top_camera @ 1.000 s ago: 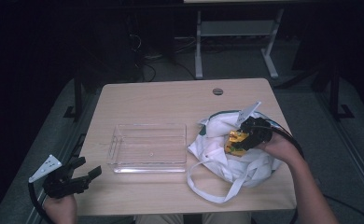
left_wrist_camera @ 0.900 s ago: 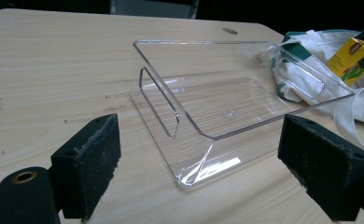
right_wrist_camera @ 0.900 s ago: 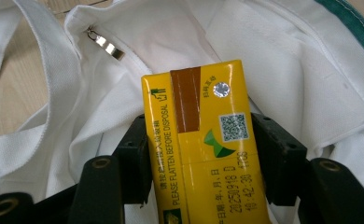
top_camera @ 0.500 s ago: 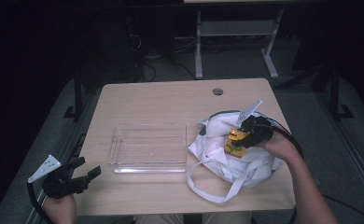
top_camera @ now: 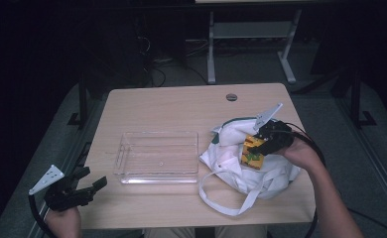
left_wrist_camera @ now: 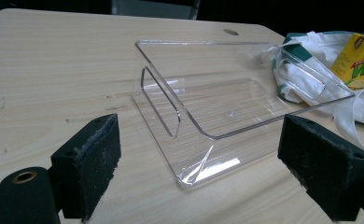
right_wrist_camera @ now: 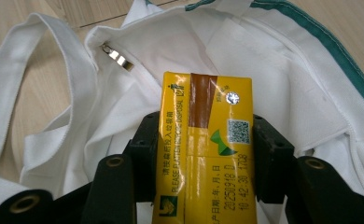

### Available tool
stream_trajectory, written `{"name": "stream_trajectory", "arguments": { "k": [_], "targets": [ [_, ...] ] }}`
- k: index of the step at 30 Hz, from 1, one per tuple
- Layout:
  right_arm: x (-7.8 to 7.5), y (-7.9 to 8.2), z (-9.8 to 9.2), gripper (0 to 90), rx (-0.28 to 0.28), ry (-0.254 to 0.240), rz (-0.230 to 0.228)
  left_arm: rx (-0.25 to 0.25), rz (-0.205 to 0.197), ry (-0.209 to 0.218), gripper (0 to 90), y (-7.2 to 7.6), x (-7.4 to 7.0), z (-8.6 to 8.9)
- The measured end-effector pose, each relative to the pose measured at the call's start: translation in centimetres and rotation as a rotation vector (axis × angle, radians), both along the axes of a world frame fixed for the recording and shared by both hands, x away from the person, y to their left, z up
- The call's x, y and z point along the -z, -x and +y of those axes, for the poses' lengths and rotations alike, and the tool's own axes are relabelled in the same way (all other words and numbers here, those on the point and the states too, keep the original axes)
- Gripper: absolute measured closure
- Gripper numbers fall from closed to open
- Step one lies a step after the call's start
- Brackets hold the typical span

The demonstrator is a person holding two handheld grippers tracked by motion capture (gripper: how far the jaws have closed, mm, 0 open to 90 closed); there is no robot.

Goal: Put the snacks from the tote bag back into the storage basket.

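High view: the right gripper [top_camera: 262, 147] sits over the white bag [top_camera: 241, 163] at the table's [top_camera: 181, 106] right side. Its jaws have just been closing and now clamp a yellow carton [top_camera: 251, 151] from both sides, just above the bag's open mouth. In the right gripper view the pads press the carton's [right_wrist_camera: 206, 140] two flanks, with the bag's cloth [right_wrist_camera: 287, 84] beneath. The left gripper [top_camera: 90, 186] hangs at the table's near left corner, jaws spread wide with nothing between them, well apart from the clear tray [top_camera: 157, 171] mid-table.
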State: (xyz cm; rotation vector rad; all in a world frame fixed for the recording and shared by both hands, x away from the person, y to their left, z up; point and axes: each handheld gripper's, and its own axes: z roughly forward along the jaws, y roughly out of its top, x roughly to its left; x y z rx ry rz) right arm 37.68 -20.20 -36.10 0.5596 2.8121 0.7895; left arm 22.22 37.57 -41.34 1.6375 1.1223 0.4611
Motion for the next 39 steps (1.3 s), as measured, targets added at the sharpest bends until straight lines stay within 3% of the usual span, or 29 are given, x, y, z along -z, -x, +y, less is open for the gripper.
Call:
{"name": "stream_trajectory", "arguments": {
  "k": [17, 24, 39],
  "targets": [
    [-3.8, 1.0, 0.5, 51.8, -0.047, -0.074, -0.024, -0.009, -0.001, 0.009, 12.7, 0.1, 0.0, 0.1],
    [-5.3, 1.3, 1.8, 51.9, -0.074, -0.084, -0.029, -0.009, -0.001, 0.011, 12.6, 0.1, 0.1, 0.1],
    [-6.7, 1.5, 5.4, 51.9, -0.152, -0.096, -0.037, -0.017, -0.004, 0.016, 12.7, 0.1, 0.1, 0.3]
  ]
}}
